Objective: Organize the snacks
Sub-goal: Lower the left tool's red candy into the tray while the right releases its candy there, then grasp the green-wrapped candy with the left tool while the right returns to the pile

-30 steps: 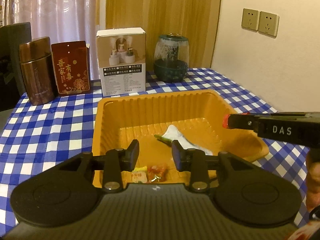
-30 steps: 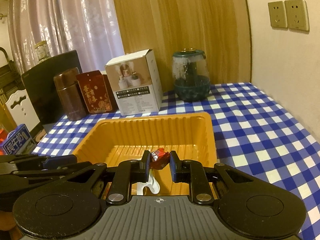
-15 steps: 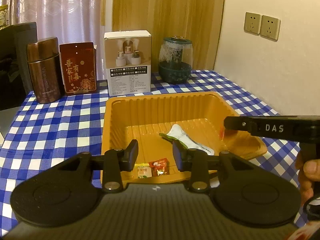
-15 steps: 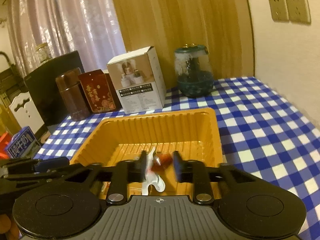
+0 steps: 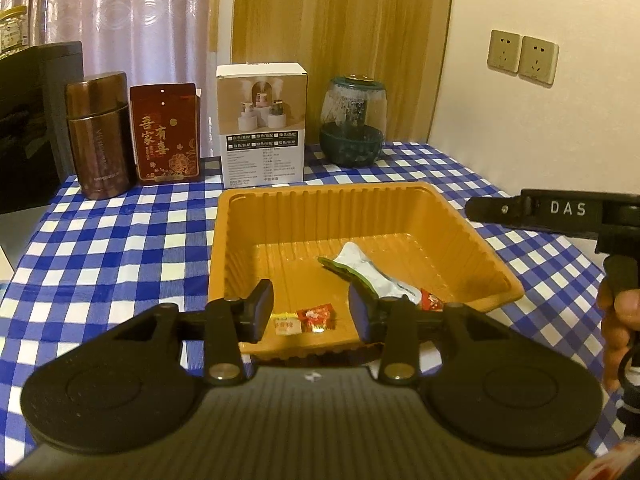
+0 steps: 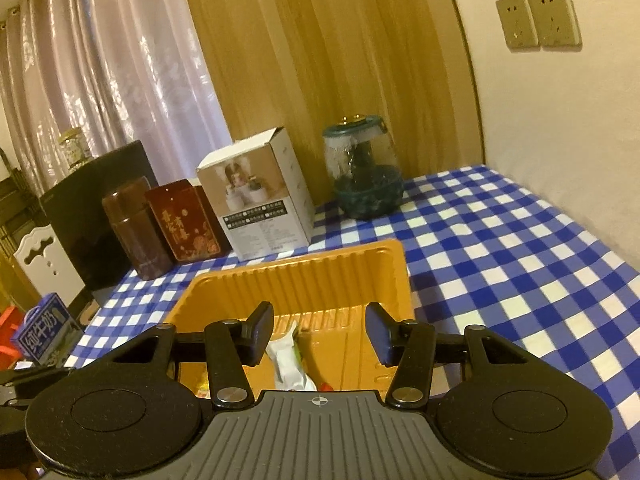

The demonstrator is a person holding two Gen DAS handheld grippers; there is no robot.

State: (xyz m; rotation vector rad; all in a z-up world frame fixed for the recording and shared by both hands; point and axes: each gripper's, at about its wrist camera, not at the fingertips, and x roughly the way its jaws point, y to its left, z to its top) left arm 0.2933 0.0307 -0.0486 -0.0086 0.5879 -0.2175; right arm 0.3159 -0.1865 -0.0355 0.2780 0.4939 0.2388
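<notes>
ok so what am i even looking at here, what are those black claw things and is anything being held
Those are two hand-held grippers, one per hand, each carrying a camera that looks along its fingers. One picture comes from the left gripper, the other from the right gripper. Both are open and hold nothing. On the blue-and-white checked tablecloth sits an orange ribbed plastic tray holding a white-and-green snack packet and small red wrapped candies. Behind stand a white cardboard box and a brown metal flask.

A home dining corner: blue checked tablecloth (image 5: 120, 240), sheer curtains (image 5: 132, 20) at 11 o'clock, wall sockets (image 5: 522, 56) at 2 o'clock
</notes>
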